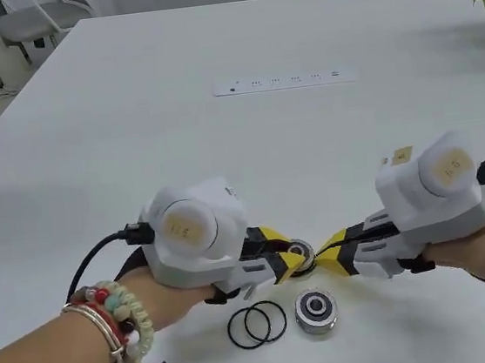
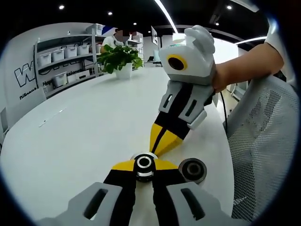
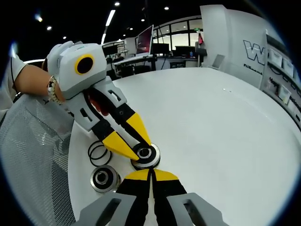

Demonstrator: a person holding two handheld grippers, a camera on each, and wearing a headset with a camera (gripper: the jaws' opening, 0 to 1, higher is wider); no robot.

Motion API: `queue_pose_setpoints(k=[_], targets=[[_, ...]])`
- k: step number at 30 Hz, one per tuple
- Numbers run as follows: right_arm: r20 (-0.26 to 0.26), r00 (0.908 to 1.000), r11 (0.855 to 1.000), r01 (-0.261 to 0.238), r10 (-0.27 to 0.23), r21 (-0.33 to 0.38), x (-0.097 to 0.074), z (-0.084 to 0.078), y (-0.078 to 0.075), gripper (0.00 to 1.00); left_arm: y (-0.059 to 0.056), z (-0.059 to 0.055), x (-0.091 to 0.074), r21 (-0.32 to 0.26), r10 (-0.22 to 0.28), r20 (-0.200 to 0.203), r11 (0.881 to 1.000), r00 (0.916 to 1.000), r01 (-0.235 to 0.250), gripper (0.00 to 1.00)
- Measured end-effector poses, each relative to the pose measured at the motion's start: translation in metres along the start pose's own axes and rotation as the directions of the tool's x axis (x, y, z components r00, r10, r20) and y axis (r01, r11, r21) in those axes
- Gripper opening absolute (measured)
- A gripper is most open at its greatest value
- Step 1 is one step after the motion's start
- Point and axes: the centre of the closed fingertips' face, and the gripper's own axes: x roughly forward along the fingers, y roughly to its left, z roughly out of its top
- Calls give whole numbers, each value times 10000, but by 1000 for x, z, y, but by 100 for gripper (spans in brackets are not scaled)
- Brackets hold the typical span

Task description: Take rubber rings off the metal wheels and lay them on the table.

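Where the two grippers meet, low in the centre of the head view, I count two wheels and two loose rings.

Left gripper: white body, black-and-yellow jaws, clenched on the first round silver metal wheel. In the left gripper view one yellow tip sits on each side of it, lower centre of frame. I cannot tell whether this wheel touches the white table.

Right gripper: jaws pressed together, with only a hairline between the yellow tips. The tips touch the near rim of that same wheel. Whether they pinch anything on the rim I cannot tell.

Second round silver metal wheel: lies flat on the table at the bottom centre of the head view, just below the meeting jaws and apart from both grippers. It is too small for me to tell whether a ring is on it.

Thin black rubber rings: two, flat on the table and overlapping each other, just left of the second wheel in the head view. In the right gripper view they sit left of centre, just above that wheel.

Also noted:
- One long white power strip, upper centre of the head view, well apart from the work.
- A stack of beaded bracelets on the left wrist, lower left.
- One potted green plant, upper left of the left gripper view.
- One grey mesh chair back at that view's right.
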Motion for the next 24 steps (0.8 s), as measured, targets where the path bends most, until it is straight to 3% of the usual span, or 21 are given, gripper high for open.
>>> queue_pose_setpoints(k=[5,9,10,11,17,19,24], targets=[[-313,9992,9952,268,-240,943,2,-1,-3,0,0,-1,0,-2,21,-61,10000,10000,-21,7],[-444,9984,9920,408,-357,1194,2,-1,-3,0,1,-1,0,-3,29,-78,10000,10000,-29,8],[-518,9980,9806,449,-356,1906,1,-2,-2,0,1,-1,0,-14,24,-75,10000,10000,-24,8],[-551,9979,9765,450,-341,2109,2,-2,-3,0,1,-1,0,-8,22,-76,10000,10000,-22,8],[-633,9967,9568,664,-505,2830,1,-3,-5,0,1,-1,0,19,33,-88,10000,10000,-33,8],[-446,9972,9542,697,-593,2909,0,-1,-6,0,1,-1,0,25,37,-96,10000,9999,-37,8],[117,9989,9134,370,-457,4055,-4,5,-7,0,1,-1,-1,42,43,-100,10000,9999,-43,8]])
